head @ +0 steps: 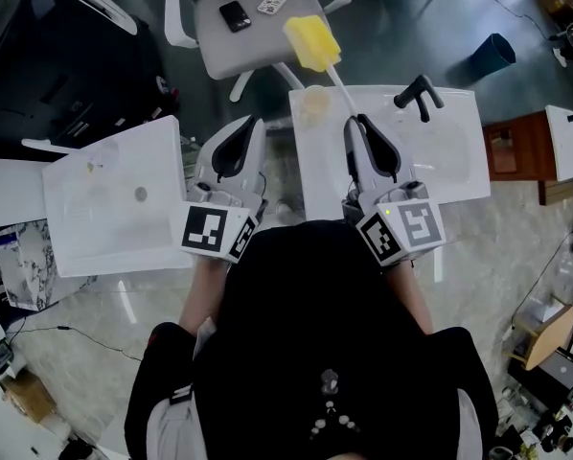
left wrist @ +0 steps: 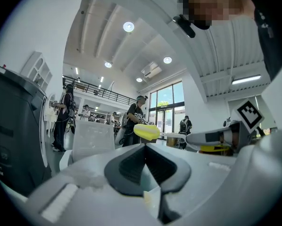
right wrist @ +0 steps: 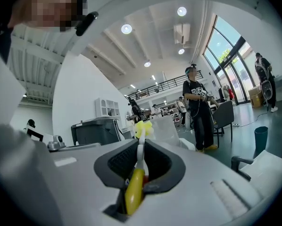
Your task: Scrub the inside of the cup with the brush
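The cup (head: 314, 103), pale and translucent, sits near the far left corner of the white table (head: 445, 161). It lies between the two grippers' tips, just left of the brush's stem, and nothing holds it. The brush (head: 320, 57) is carried by the right gripper (head: 355, 123), whose jaws are clamped on the yellow grip of the handle. The white stem runs forward from the jaws to the yellow sponge head (right wrist: 143, 127). That head hangs past the cup, out beyond the table's far edge, so scrubbing has not begun. The left gripper (head: 255, 121) has its jaws fully together and carries nothing that can be made out. It points along the gap between the two tables, apart from the cup.

The step in hand looks like lining up. Next, the left jaws would likely have to part and take the cup's wall to steady it. The brush would have to draw back and tip its head into the mouth.

Neither gripper view shows the cup at all. From above its mouth and depth are hard to read — whether it stands upright is only likely. A pale sliver low in the seam of the left jaws cannot be identified. A black handled object (head: 416, 94) lies further along the table.
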`<state>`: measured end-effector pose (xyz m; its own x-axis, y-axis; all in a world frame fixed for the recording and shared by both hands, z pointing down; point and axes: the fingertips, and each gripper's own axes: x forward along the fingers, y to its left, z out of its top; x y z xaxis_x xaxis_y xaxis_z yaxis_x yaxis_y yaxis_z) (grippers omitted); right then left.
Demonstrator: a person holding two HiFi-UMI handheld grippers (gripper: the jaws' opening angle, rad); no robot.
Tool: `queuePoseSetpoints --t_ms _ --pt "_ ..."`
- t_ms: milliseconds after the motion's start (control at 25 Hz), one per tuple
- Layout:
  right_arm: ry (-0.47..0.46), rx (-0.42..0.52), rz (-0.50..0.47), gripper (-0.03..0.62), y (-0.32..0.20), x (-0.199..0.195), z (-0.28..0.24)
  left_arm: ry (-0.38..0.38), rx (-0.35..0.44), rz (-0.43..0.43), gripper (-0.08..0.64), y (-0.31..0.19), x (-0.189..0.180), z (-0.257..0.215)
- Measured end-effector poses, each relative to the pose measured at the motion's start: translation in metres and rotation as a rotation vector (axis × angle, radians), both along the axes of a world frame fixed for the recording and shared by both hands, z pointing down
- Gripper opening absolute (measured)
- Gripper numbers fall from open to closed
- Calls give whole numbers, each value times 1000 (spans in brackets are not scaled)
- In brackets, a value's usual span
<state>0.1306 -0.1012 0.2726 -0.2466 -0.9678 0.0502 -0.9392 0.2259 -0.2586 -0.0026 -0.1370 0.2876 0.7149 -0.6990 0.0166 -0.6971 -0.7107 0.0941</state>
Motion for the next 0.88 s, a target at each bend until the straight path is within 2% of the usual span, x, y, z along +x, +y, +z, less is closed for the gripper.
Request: queuePoseSetpoints --t_ms 280,880 --pt "-7 5 22 41 3 5 0 3 -4 25 2 6 11 4" --pt "-14 0 45 40 8 8 9 -6 -12 29 2 14 7 15"
